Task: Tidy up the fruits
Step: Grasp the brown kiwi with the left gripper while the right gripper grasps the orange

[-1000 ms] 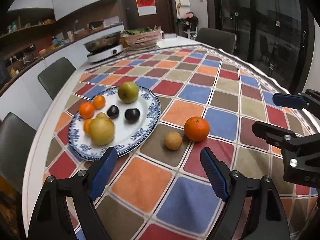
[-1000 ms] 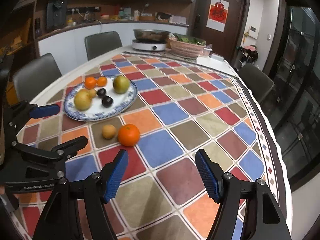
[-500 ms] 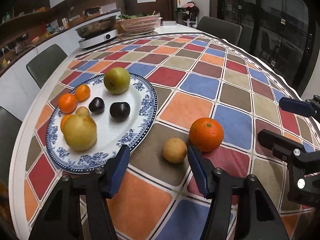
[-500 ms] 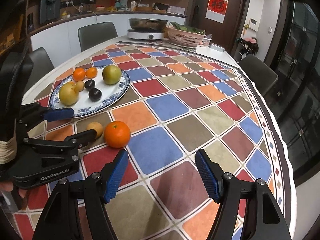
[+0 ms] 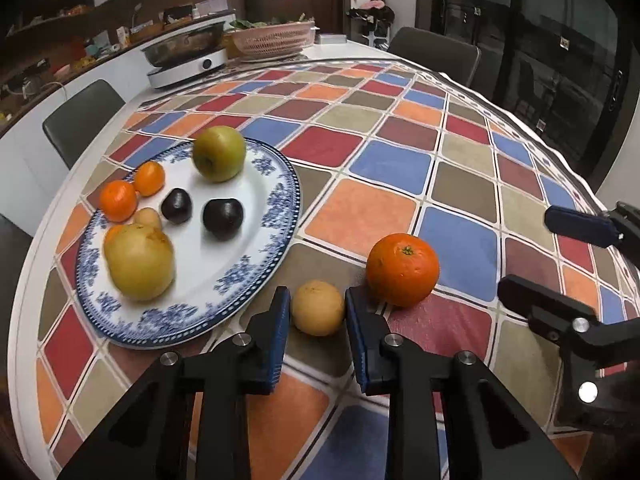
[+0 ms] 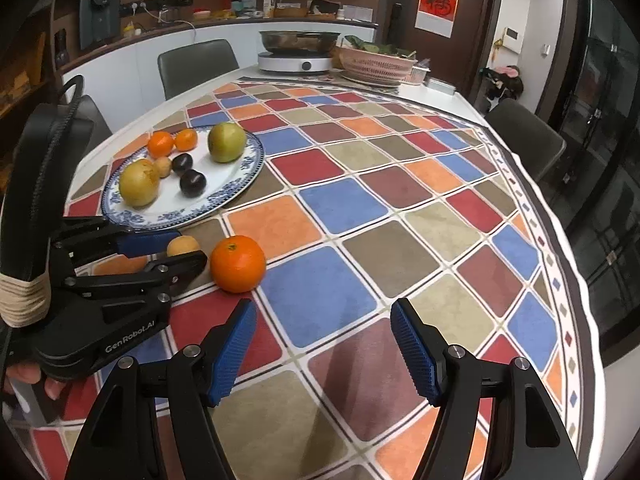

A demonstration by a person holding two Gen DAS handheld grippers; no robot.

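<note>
Since the left gripper [image 5: 318, 312] has just closed, pinching the small round yellow-brown fruit [image 5: 318, 307] on the checkered tablecloth [image 5: 456, 240] while the right gripper [image 6: 324, 344] hangs spread, that smooth fruit might squirt out mid-lift.

On the worktop [image 5: 460, 184] a plate [image 5: 276, 184] carrying several fruits lies to the left. Just right of its rim sits a small fruit [image 5: 318, 307] (between the left tool's [image 5: 314, 312] fingers), and an orange [image 5: 402, 269] sits just beside it, farther right.
</note>
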